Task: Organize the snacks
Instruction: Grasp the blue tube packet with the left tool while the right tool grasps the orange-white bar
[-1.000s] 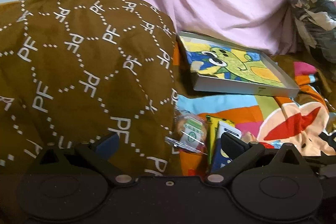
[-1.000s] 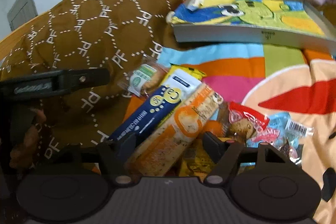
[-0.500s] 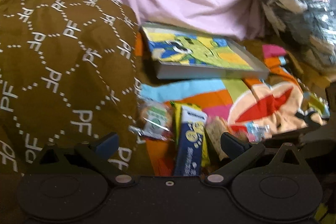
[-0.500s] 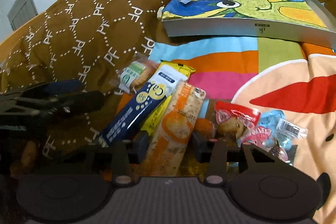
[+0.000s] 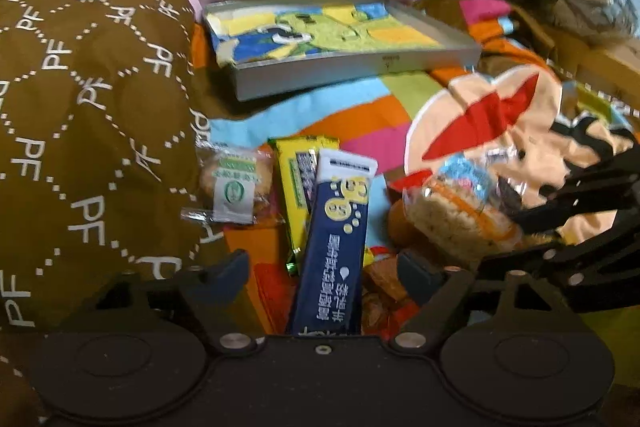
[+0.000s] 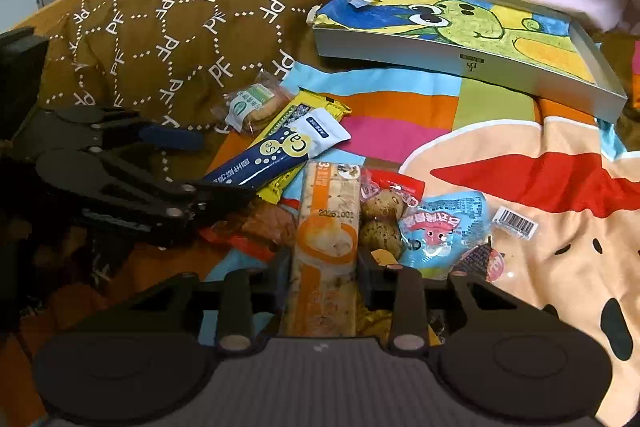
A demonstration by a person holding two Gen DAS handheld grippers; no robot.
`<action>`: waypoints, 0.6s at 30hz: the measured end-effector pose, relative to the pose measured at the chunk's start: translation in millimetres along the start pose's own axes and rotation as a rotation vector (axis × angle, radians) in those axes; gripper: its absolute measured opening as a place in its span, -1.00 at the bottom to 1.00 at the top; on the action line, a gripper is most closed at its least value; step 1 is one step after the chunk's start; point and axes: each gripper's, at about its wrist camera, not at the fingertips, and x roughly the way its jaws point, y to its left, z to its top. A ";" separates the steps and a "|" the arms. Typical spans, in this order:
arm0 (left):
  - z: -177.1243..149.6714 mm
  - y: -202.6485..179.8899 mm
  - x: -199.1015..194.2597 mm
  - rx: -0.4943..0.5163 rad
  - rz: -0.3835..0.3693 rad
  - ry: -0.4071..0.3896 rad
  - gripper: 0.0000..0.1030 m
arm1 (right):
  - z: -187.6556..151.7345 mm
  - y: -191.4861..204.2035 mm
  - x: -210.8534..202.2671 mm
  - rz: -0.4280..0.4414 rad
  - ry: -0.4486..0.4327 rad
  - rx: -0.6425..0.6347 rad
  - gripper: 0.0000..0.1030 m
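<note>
Pick-up step: right gripper clenched on orange snack bar; left gripper closing around blue sachet, pads not yet touching; next: lift into tray.

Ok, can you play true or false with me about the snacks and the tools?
1. The right tool is shut on the orange bar. True.
2. The tray has snacks in it. False: only a frog drawing lies inside.
3. The blue packet lies between the left tool's fingers. True: its jaws are closing, not yet pressing it.
4. The round cookie sits on the pink cloth. False: it lies by the brown quilt.
5. The blue packet lies on a yellow packet. True.
</note>
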 end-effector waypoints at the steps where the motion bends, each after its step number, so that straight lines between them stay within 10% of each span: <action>1: -0.5 -1.3 2.8 0.009 0.009 0.013 0.36 | -0.1 0.9 0.1 -0.004 0.000 0.000 -0.28; 7: -3.5 -0.7 8.4 0.004 0.027 0.043 -0.18 | -1.3 9.3 2.2 -0.032 -0.011 -0.018 -0.29; 18: -7.1 0.4 0.3 -0.048 0.049 0.036 -0.42 | -6.6 26.3 9.0 -0.093 -0.019 -0.063 -0.30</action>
